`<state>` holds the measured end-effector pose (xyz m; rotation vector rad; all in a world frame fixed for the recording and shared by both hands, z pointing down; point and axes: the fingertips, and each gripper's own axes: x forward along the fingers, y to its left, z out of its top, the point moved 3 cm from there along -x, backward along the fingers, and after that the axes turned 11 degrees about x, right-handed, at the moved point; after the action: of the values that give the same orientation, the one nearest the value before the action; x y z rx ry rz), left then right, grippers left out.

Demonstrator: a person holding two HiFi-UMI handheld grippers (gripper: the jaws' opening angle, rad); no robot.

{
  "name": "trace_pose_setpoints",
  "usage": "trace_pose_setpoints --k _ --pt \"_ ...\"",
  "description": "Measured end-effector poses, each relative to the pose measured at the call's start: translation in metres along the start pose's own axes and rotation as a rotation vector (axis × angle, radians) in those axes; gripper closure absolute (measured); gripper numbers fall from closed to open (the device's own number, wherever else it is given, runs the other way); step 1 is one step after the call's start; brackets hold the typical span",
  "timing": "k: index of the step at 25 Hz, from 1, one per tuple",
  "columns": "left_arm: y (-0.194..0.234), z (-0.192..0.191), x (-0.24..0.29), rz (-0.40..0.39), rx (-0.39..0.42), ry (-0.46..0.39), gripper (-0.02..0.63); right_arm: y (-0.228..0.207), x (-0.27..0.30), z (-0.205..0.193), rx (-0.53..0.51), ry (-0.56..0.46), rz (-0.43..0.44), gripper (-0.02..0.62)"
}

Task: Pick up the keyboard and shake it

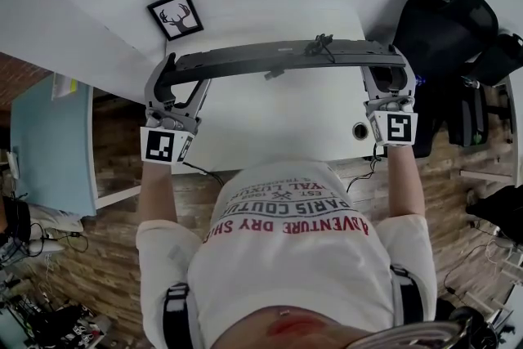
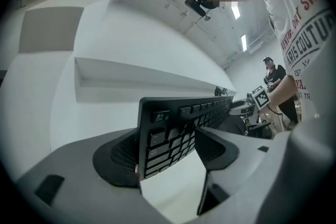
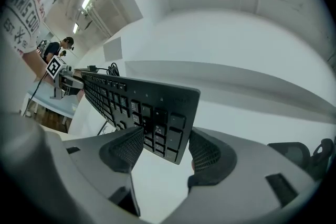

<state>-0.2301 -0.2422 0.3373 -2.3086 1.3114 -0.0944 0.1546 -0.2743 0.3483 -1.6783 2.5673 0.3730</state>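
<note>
A long black keyboard (image 1: 270, 57) hangs in the air above the white table (image 1: 278, 123), tilted on edge, with one gripper at each end. My left gripper (image 1: 169, 91) is shut on its left end; in the left gripper view the Esc corner of the keyboard (image 2: 173, 131) sits between the pads of the left gripper (image 2: 168, 153). My right gripper (image 1: 387, 81) is shut on the right end. The right gripper view has the number-pad end of the keyboard (image 3: 144, 105) clamped in the right gripper (image 3: 167, 150). The keyboard's cable (image 1: 324, 42) bunches at its far edge.
A framed deer picture (image 1: 176, 15) lies at the table's far left corner. A cable hole (image 1: 360, 130) sits near the right front edge. A black office chair (image 1: 445, 29) stands right of the table. A pale blue panel (image 1: 49, 143) is at the left over wooden floor.
</note>
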Motion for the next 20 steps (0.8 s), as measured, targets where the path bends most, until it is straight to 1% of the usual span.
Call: trace_pose_setpoints --k 4,8,10,13,15,17,18,20 --pt "0.001 0.004 0.001 0.013 0.002 0.009 0.276 -0.001 0.001 -0.004 0.049 0.035 0.003 0.307" --pt "0.004 0.009 0.004 0.022 0.0 0.033 0.275 0.0 0.0 -0.015 0.134 0.103 0.043 0.307" --pt "0.006 0.006 0.005 0.019 -0.01 0.063 0.275 0.003 -0.001 -0.024 0.196 0.151 0.071 0.31" --pt "0.003 -0.001 0.007 0.007 -0.026 0.13 0.275 0.005 -0.001 -0.044 0.297 0.245 0.095 0.312" --pt "-0.003 -0.003 0.008 0.0 -0.019 0.169 0.275 0.005 -0.002 -0.06 0.35 0.304 0.101 0.312" --pt "-0.01 -0.003 0.011 -0.002 0.002 0.193 0.275 0.003 -0.003 -0.075 0.389 0.339 0.101 0.311" --pt "-0.014 -0.001 0.013 0.0 0.012 0.19 0.275 0.001 -0.005 -0.081 0.401 0.343 0.097 0.311" --pt "-0.021 0.008 0.018 0.018 0.023 0.146 0.275 -0.004 -0.009 -0.088 0.412 0.335 0.086 0.311"
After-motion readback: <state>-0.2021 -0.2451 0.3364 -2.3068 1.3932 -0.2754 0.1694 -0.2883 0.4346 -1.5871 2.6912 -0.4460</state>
